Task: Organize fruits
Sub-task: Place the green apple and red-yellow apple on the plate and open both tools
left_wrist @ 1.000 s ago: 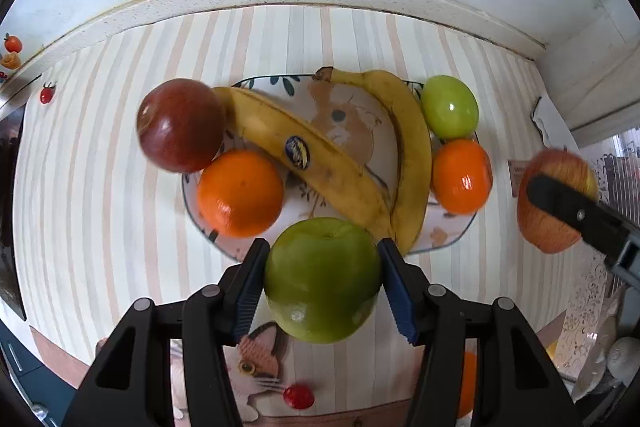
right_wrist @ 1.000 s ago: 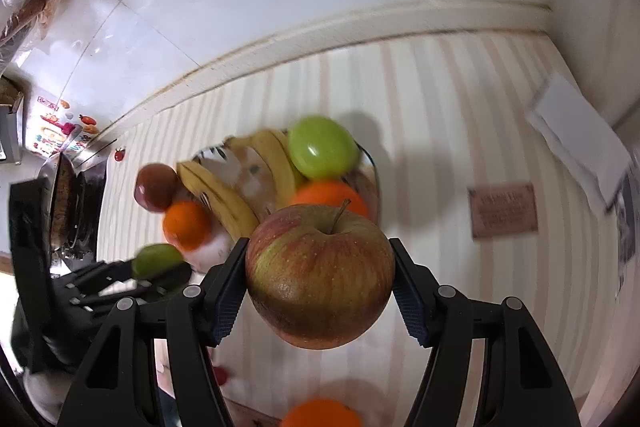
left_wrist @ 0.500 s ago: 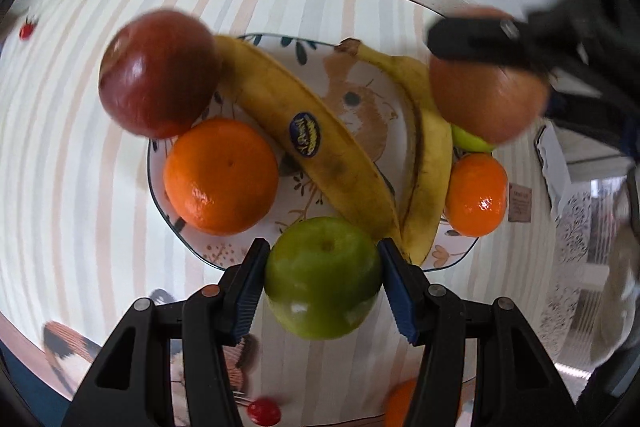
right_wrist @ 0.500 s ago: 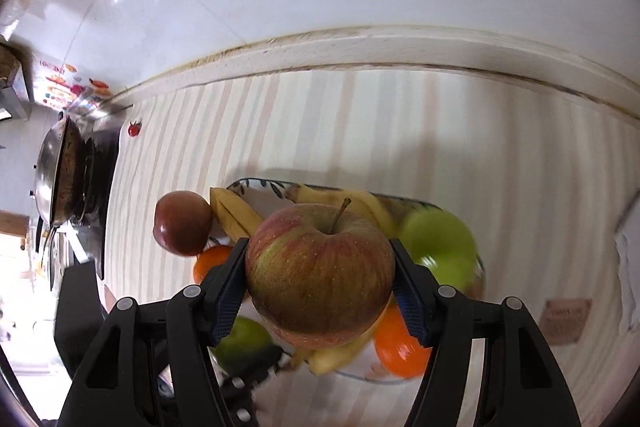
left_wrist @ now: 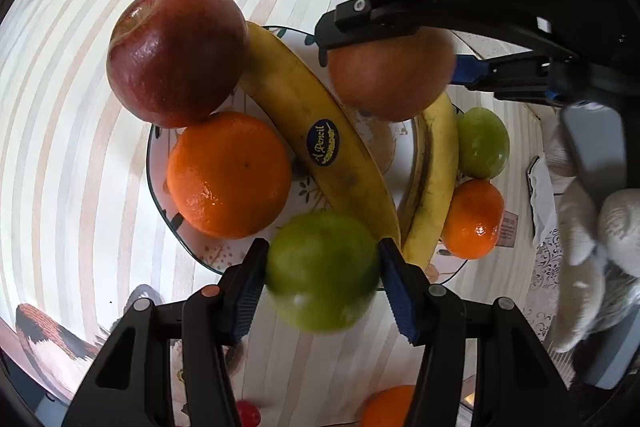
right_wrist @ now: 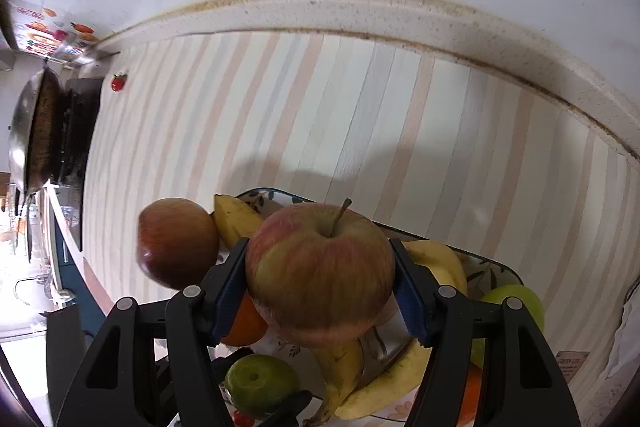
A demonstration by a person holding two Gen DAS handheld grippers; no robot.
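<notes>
Left gripper (left_wrist: pixel 322 269) clamped on round green apple (left_wrist: pixel 322 271), plate's (left_wrist: pixel 160 187) six o'clock; right gripper (right_wrist: pixel 320 287) clamped on red-yellow streaked apple (right_wrist: pixel 320 271), above yellow bananas (right_wrist: pixel 348 367).

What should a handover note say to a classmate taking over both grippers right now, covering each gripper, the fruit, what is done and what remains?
Left gripper: shut on the round green apple, at the near rim of the patterned plate.
Right gripper: shut on the red-yellow stemmed apple, over the plate's middle.
On the plate: two yellow bananas, large orange, small orange, second green apple. Dark red apple sits at the far left rim.
Done: those six gathered.
Left: set both held apples down, probably in gaps; another orange lies off the plate.
</notes>
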